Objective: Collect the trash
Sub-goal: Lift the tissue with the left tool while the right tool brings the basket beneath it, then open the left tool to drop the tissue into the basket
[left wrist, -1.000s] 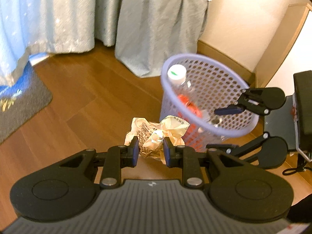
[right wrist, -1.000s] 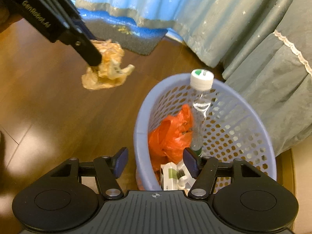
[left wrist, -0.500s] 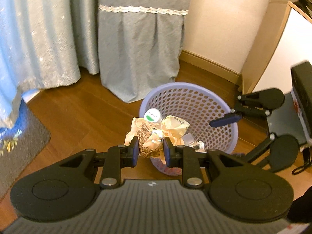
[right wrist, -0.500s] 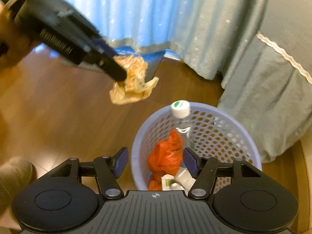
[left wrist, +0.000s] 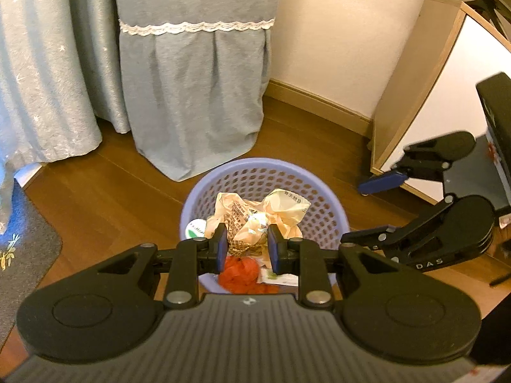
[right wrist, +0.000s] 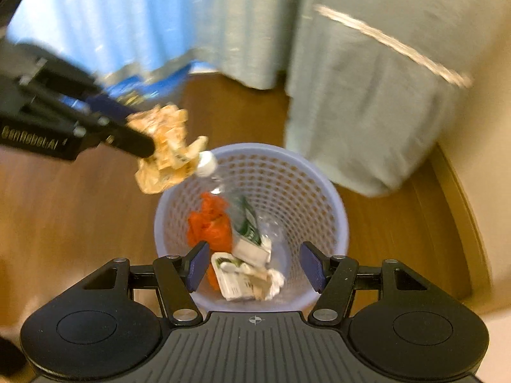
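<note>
My left gripper is shut on a crumpled beige wrapper and holds it over the lilac mesh basket. The right wrist view shows that wrapper above the basket's left rim, pinched by the left gripper. Inside the basket lie an orange bag, a clear bottle with a white cap, and white cartons. My right gripper hangs open above the basket's near rim, holding nothing. It also appears at the right, open.
Grey-blue curtains hang to the wooden floor behind the basket. A dark mat lies at the left. A wooden-framed panel leans against the cream wall at the right.
My left gripper has carried the wrapper forward, from beside the basket to above its opening. The right gripper has risen and now looks down into the basket; its view is blurred by motion.
</note>
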Tool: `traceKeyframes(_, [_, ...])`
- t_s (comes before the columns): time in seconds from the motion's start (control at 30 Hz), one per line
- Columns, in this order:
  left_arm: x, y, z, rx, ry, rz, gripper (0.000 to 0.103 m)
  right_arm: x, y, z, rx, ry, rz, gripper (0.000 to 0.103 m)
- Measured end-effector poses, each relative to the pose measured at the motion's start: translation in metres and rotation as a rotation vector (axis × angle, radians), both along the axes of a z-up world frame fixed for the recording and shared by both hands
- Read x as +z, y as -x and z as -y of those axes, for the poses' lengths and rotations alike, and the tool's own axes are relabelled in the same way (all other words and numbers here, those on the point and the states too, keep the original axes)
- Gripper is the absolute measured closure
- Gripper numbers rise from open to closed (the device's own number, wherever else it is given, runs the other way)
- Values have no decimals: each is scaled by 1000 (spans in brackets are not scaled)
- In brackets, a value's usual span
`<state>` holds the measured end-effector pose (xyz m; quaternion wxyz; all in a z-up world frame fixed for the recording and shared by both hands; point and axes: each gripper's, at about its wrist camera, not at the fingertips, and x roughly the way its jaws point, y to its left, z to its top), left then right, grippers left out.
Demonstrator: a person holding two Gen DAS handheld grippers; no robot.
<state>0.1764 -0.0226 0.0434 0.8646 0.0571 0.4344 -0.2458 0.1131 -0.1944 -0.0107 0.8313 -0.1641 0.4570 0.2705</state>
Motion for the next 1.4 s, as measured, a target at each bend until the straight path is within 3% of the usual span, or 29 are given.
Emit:
traceKeyframes(0.1, [8, 4, 8, 13, 3, 1, 82, 7, 4, 17, -145, -40, -16, 44])
traceKeyframes(0.3, [16, 13, 17, 79, 1, 7, 82, 10, 7, 33, -263, -51, -25, 44])
traceKeyframes(0.43, [10, 17, 17, 134, -12, -5, 82, 7, -1, 37, -290, -42, -57, 44])
traceKeyframes(0.53, [6, 17, 23, 116, -52, 13, 82, 4, -13, 36, -300, -27, -72, 44])
traceKeyframes(0.73, [-32, 0, 14, 223, 77, -53, 82, 0, -30, 40, -333, -32, -57, 44])
traceKeyframes(0.97, [-50, -21, 29, 198, 97, -70, 82, 0, -33, 43, -310, 48, 14, 44])
traceKeyframes(1.07, [-53, -26, 36, 212, 130, -52, 77, -4, -39, 48, -326, 52, 2, 44])
traceKeyframes(1.17, [-56, -29, 36, 230, 169, -35, 55, -3, -40, 49, -316, 61, 10, 44])
traceKeyframes(1.4, [-60, -31, 31, 253, 120, -46, 55, -5, -41, 54, -324, 62, 5, 44])
